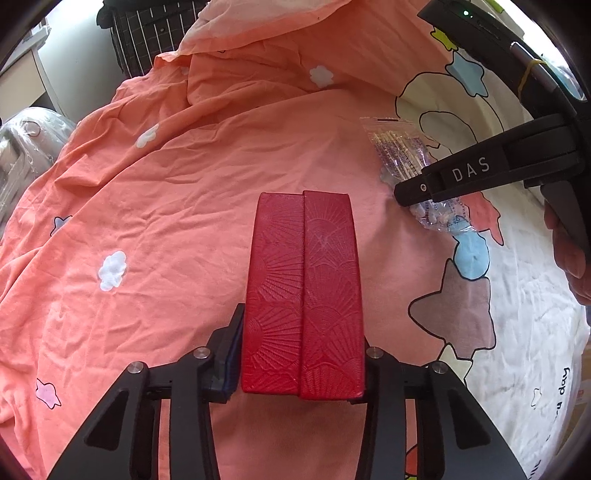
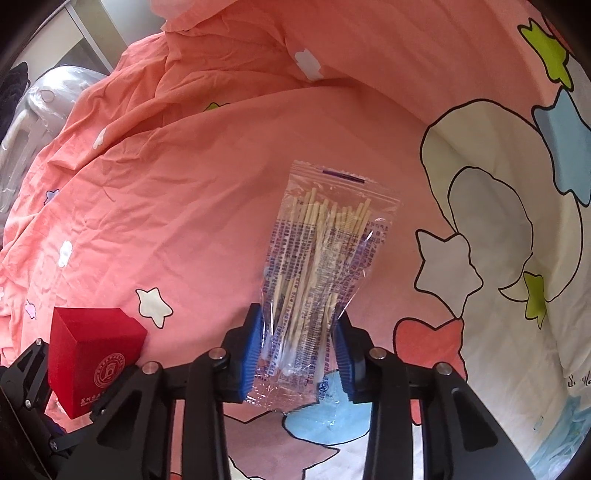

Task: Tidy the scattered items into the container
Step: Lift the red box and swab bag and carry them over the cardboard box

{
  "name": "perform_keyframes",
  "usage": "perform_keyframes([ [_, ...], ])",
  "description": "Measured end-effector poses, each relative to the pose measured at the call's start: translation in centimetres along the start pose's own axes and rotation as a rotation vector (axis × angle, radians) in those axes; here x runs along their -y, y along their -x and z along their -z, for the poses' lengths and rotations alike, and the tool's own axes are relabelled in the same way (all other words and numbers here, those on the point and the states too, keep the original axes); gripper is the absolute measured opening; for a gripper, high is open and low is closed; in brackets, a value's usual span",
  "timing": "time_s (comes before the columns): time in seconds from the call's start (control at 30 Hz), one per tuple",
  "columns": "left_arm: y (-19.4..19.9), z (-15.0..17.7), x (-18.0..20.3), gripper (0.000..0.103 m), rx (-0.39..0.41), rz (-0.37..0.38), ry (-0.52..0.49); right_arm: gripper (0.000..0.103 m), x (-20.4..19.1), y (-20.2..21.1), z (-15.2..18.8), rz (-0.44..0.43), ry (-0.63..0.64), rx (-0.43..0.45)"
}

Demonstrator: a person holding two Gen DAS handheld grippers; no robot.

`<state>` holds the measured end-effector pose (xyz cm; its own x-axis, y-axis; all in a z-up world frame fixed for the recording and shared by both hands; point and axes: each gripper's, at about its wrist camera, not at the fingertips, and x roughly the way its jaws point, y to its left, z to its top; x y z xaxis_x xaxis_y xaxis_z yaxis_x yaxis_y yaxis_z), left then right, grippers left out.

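My left gripper is shut on a red embossed box, holding it by its sides above the bed; the box also shows in the right wrist view at the lower left. My right gripper is shut on a clear plastic bag of wooden sticks, its blue pads pinching the bag's lower part. In the left wrist view the right gripper reaches in from the right onto the same bag. No container is in view.
A rumpled salmon-pink bedsheet with star and cloud prints covers the bed; a white cartoon-printed part lies to the right. A plastic-wrapped object sits off the bed's left edge. A dark checked item is at the back.
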<state>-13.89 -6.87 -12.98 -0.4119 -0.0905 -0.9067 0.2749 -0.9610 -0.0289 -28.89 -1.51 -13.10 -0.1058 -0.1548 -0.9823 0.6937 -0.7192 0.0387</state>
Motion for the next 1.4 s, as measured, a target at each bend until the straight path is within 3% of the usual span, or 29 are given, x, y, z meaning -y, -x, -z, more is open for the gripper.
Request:
perform_keyframes([
  [0.57,1.4,0.8,-0.1,0.036,-0.01,0.009,-0.017,0.032,-2.3,3.7,1.8,-0.006,0.004,0.033],
  [0.97,4.2,1.7,1.6,0.036,-0.004,0.014,-0.09,0.032,-3.5,5.3,7.1,0.027,-0.039,0.034],
  [1.4,9.9,4.3,8.1,0.036,-0.008,0.058,-0.225,0.032,-0.9,12.0,20.1,0.092,-0.121,0.04],
])
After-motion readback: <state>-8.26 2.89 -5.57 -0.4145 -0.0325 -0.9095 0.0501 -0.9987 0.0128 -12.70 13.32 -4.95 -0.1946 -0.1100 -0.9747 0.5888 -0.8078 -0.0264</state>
